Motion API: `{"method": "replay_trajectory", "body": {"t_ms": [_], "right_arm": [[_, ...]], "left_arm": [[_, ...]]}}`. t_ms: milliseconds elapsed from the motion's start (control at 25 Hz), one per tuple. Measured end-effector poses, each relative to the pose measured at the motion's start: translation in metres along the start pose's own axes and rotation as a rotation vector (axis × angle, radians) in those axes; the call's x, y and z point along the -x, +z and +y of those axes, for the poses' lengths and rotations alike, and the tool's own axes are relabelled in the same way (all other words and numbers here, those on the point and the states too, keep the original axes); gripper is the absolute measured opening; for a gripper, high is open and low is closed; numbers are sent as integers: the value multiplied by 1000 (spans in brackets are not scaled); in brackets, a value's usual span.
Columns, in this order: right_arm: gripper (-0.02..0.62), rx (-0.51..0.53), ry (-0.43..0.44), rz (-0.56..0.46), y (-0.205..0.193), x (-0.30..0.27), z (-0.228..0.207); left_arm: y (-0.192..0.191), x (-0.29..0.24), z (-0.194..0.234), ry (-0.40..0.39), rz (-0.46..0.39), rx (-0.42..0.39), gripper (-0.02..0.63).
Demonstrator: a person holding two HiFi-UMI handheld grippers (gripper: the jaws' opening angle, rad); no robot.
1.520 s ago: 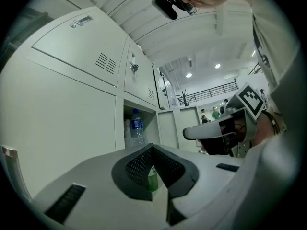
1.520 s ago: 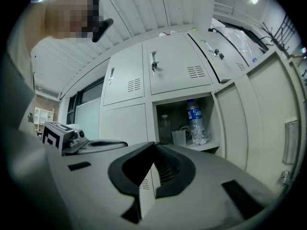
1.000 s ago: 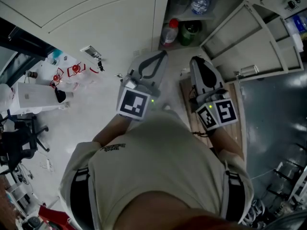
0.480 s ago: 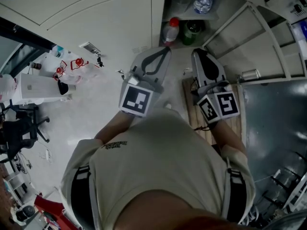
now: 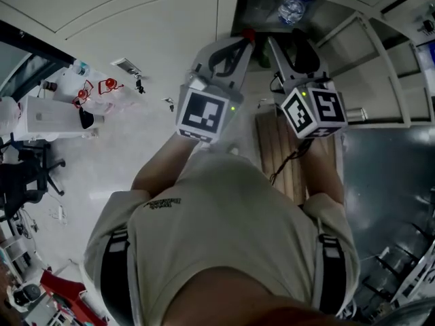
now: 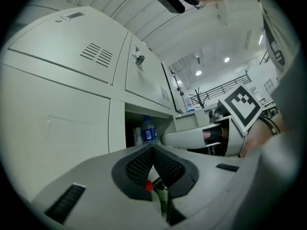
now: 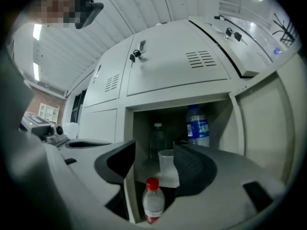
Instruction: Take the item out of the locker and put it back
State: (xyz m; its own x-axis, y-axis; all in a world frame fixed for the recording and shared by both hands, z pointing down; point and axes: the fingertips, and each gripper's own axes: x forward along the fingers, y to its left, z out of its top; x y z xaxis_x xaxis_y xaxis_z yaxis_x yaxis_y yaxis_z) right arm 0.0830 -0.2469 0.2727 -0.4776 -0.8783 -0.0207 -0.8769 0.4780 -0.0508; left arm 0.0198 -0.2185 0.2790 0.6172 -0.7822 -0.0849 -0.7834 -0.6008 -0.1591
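Currently both tools are held at the front of the open pale grey metal locker [image 7: 128,123]. The right gripper [image 7: 154,150] is seen with jaws apart and opening, nothing pressed. A clear plastic cup [image 7: 166,163] on the locker's shelf is framed between them. A small red-capped clear plastic bottle [image 7: 152,200] is stood below that shelf, by the locker's left wall. A blue-labelled water bottle [image 7: 196,126] is stood deeper on the shelf. The left gripper [image 6: 153,150] is seen with jaws closed together, empty. A dark green bottle [image 6: 162,195] is glimpsed past them.
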Motion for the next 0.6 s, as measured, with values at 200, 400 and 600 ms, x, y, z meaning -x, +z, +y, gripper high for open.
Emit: {"method": "replay_trajectory", "body": {"t_ms": [200,400,600], "right_arm": [[304,29,-9,53,-10,-41,-12],[353,44,-30,122,-34,-76,-23],[353,35,-56,181,-57,-97,-37]], "left_arm": [[12,-15,9,16,-33,12,14],[10,-25,11,15,-13,36,14],[-3,-32,13,24,10,49,14]]}}
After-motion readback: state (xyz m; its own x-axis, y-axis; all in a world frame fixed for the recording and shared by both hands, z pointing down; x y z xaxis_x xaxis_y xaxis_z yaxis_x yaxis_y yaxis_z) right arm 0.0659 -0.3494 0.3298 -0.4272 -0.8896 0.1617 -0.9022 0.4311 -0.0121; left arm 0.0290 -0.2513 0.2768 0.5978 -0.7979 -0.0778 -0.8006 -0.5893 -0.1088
